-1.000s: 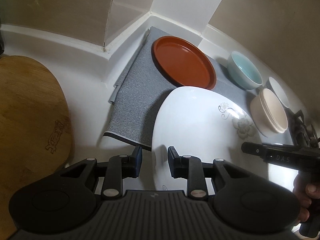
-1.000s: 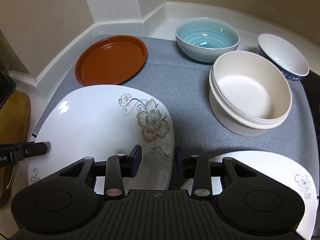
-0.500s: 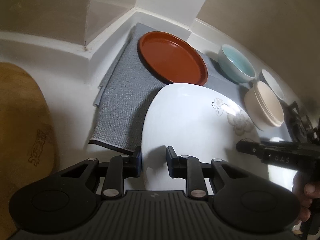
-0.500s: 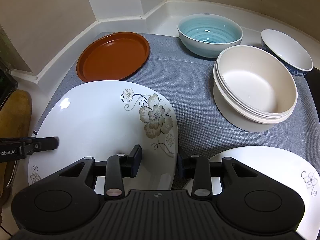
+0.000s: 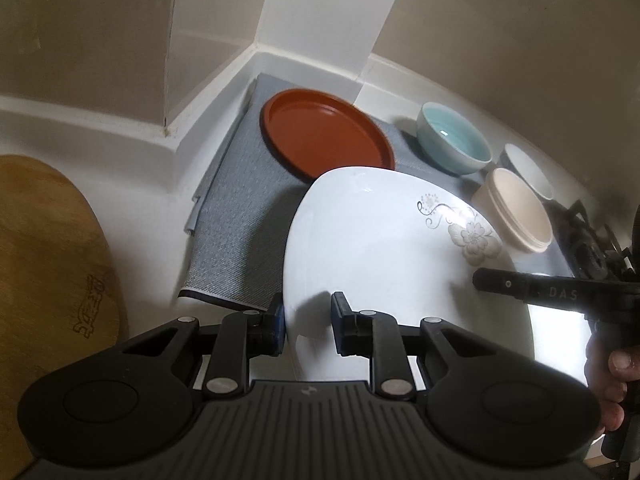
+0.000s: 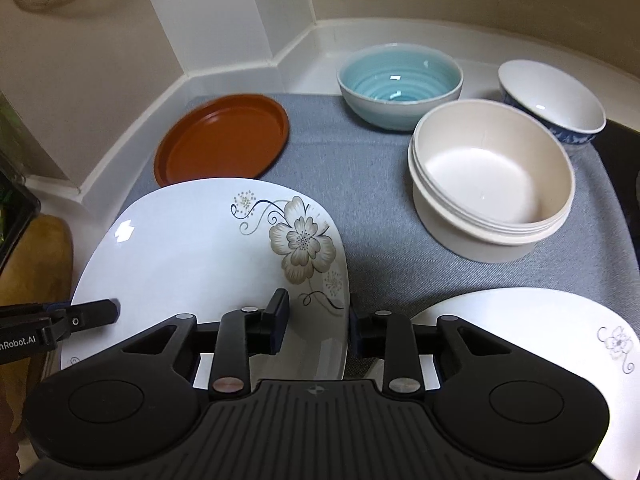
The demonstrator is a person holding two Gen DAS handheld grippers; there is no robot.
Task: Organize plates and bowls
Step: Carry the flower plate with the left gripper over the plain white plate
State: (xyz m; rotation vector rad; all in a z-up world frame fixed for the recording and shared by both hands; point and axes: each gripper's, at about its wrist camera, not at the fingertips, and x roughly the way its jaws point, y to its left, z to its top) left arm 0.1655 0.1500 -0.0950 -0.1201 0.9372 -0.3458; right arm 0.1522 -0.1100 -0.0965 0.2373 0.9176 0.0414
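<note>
Plates and bowls were spread over a grey mat (image 6: pixel 376 200) on a white counter (image 5: pixel 132 168) in a corner. The large white plate with a flower print (image 6: pixel 208 256) lay at the near left part of the mat, and both grippers were at its edge. The left gripper (image 5: pixel 307 320) had its jaws apart, one finger on each side of the plate's near rim (image 5: pixel 296 312), not pressed together on it. The right gripper (image 6: pixel 316 320) was also spread, with the plate's right edge between its fingers; whether the pads touched the rim I cannot tell. From the right wrist camera, the tip of the left gripper (image 6: pixel 92 312) rested over the plate's left edge.

Behind this plate was a brown round plate (image 6: pixel 224 140), close to it but apart in the right view; in the left view the white plate covered part of its front edge. Farther right stood a light blue bowl (image 6: pixel 400 80), and just beside it a stack of cream bowls (image 6: pixel 492 180). A white bowl with blue pattern outside (image 6: pixel 552 100) stood at the far right, near the cream stack. A second white plate with a small flower (image 6: pixel 540 332) lay at the near right, partly under the right gripper.

A wooden board (image 5: pixel 48 256) lay on the counter to the left of the mat.
</note>
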